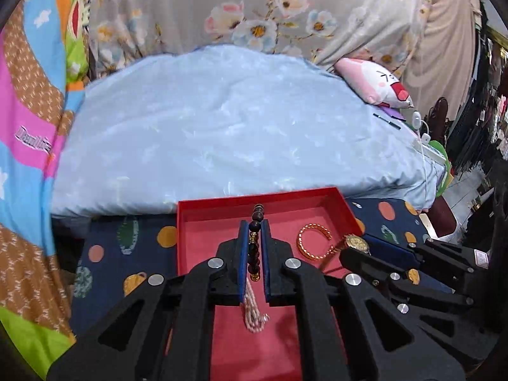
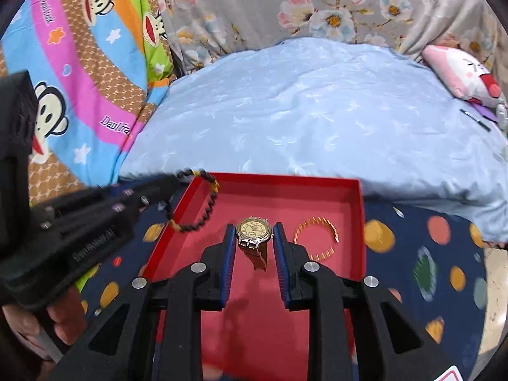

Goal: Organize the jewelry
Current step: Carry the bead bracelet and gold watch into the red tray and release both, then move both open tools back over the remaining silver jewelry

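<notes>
Both grippers hang over the red box [image 2: 360, 209], presumably to drop their loads. The left gripper [image 1: 254, 238] is clamped on a bead bracelet [image 1: 255, 241]; the right gripper [image 2: 254, 238] seems clamped on a watch [image 2: 254, 230].

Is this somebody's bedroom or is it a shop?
Most likely a bedroom: a bed with a pale blue quilt, a plush toy beside it, and a cartoon monkey blanket. Clothes seem to hang at the far right, though blurred.
</notes>
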